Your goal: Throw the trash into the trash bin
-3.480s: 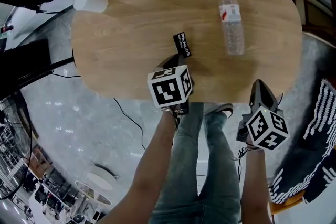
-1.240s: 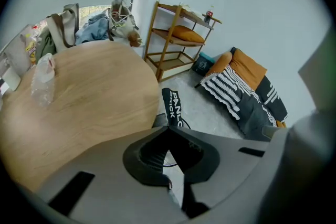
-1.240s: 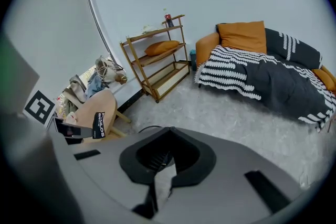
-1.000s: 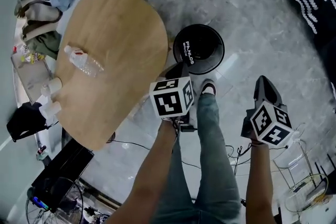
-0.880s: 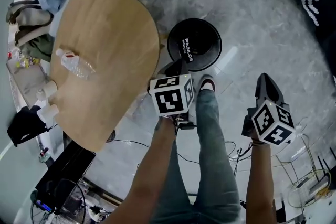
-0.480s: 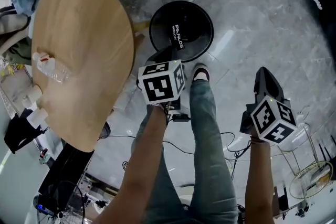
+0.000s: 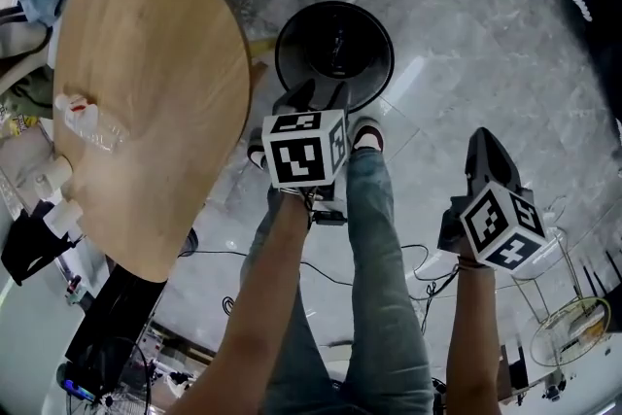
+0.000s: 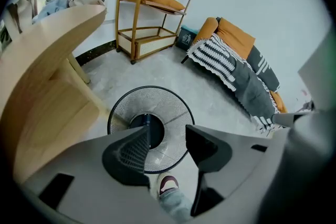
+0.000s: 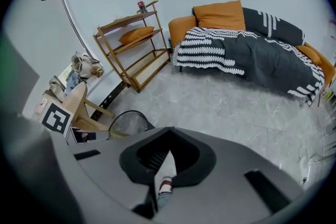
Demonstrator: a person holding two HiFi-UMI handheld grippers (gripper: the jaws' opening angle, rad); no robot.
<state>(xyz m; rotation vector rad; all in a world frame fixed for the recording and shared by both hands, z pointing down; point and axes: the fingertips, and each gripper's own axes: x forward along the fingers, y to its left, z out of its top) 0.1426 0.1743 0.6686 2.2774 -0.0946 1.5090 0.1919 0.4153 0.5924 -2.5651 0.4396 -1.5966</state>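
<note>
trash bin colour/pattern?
Black wire mesh trash bin; clearest in the left gripper view.

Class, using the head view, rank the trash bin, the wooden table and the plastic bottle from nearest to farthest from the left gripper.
The left gripper is opening its fingers, with nothing between them.
1. Trash bin, on the floor just beyond its fingers.
2. Wooden table, to its left.
3. Plastic bottle, on the table's far left side.

No legible text, brand or number. Cube (image 7: 303,148) on left hand-held gripper (image 7: 324,94), cube (image 7: 498,228) on right hand-held gripper (image 7: 481,139): black-white square markers only. Bottle (image 7: 92,123) label, on bench (image 7: 146,44): red-white, unreadable.
</note>
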